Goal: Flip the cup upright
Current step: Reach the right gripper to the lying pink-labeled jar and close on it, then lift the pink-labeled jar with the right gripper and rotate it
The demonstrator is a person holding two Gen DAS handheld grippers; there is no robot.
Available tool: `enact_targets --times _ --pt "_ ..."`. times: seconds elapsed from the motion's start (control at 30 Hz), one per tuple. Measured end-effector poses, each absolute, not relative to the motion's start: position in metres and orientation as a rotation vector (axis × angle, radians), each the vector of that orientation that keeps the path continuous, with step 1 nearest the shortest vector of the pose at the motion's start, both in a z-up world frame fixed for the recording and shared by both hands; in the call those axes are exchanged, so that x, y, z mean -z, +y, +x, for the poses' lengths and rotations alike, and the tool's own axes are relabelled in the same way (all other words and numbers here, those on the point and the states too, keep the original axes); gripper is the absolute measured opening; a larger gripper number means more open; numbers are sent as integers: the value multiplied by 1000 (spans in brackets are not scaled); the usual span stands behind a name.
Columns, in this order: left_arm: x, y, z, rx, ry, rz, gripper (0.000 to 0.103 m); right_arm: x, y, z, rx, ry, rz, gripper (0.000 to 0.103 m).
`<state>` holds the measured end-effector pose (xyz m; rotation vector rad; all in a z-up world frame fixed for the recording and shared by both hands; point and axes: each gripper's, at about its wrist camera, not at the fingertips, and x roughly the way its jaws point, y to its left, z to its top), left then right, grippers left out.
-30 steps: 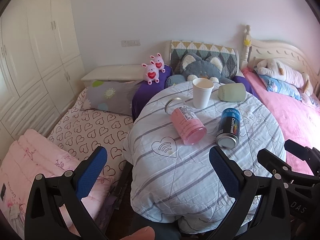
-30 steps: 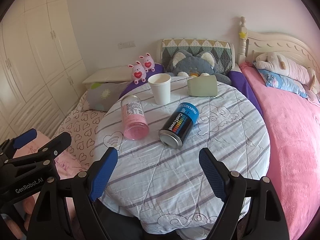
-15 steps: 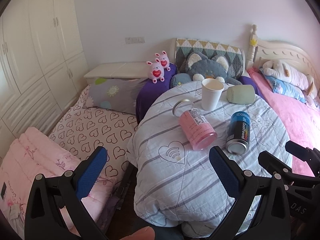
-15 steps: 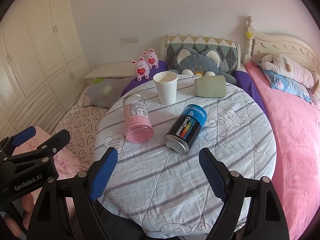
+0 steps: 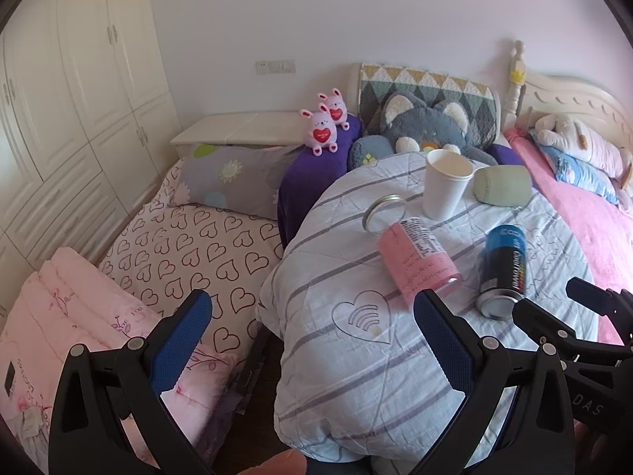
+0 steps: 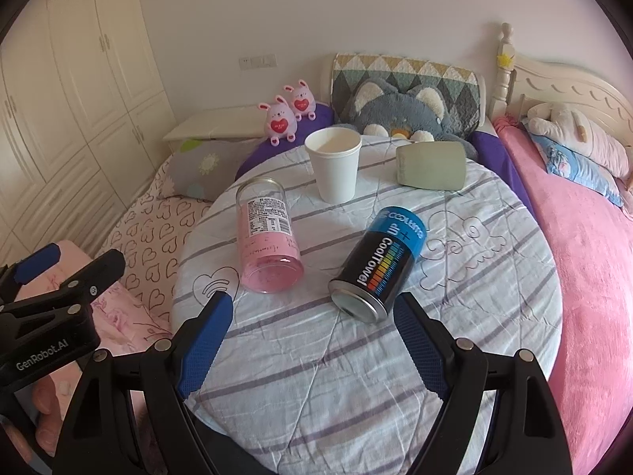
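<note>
A pale green cup [image 6: 432, 166] lies on its side at the far right of the round table [image 6: 494, 277]; it also shows in the left wrist view [image 5: 503, 186]. A white paper cup [image 6: 334, 169] stands upright beside it, seen too in the left wrist view [image 5: 445, 184]. A pink jar [image 6: 267, 243] and a black-and-blue can [image 6: 381, 267] lie on their sides nearer me. My right gripper [image 6: 314, 334] is open and empty over the table's near edge. My left gripper [image 5: 312, 338] is open and empty at the table's left edge.
A bed with a heart-print sheet [image 5: 190, 245] and a folded pink quilt [image 5: 79, 316] lie left of the table. A pink bed [image 6: 593, 257] lies to the right. Plush toys [image 6: 399, 113] sit behind the table. White wardrobes [image 6: 71, 79] line the left wall.
Both grippers have drifted left and slightly forward, so the table has shifted right in the left view and nearer in the right view. The objects have not moved.
</note>
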<state>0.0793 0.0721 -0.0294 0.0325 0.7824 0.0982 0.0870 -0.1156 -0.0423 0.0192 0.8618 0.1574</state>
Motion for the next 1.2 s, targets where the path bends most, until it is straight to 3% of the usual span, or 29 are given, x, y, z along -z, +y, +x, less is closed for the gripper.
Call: enact_targets --times 0.47,1.07,1.13,1.17,1.2 --pt "65 110 134 -182 862 -3 103 90 -60 181 -277 997 -114 84" --pt "103 125 175 -203 960 -20 103 136 -46 218 -302 1097 -126 84" --pt "105 126 176 -203 965 -21 103 138 -45 219 -319 1103 -120 79" --pt "106 126 177 -205 968 -21 103 138 -45 221 -321 1107 -120 69" --pt "107 126 177 -206 969 -21 103 139 -44 222 -314 1107 -130 70"
